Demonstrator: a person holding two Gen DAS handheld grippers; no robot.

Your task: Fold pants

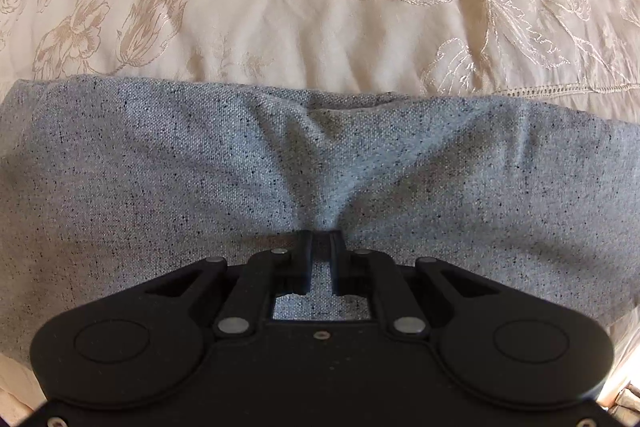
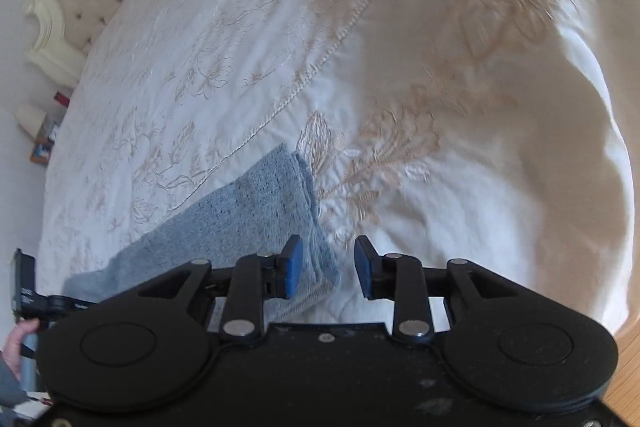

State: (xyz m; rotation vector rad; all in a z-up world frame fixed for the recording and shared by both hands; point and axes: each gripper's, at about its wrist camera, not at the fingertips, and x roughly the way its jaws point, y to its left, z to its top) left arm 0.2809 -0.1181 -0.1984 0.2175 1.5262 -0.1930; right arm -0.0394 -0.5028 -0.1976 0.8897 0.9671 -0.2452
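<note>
Left hand-held gripper (image 1: 322,241) pinching grey pants (image 1: 160,167) (unlabelled)

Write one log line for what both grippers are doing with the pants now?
left gripper: shut on grey pants | right gripper: open, empty, beside pants | surface: bedspread

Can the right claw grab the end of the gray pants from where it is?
Probably yes: the right claw is open, the pants end lies just below it, and nothing blocks the way.
</note>
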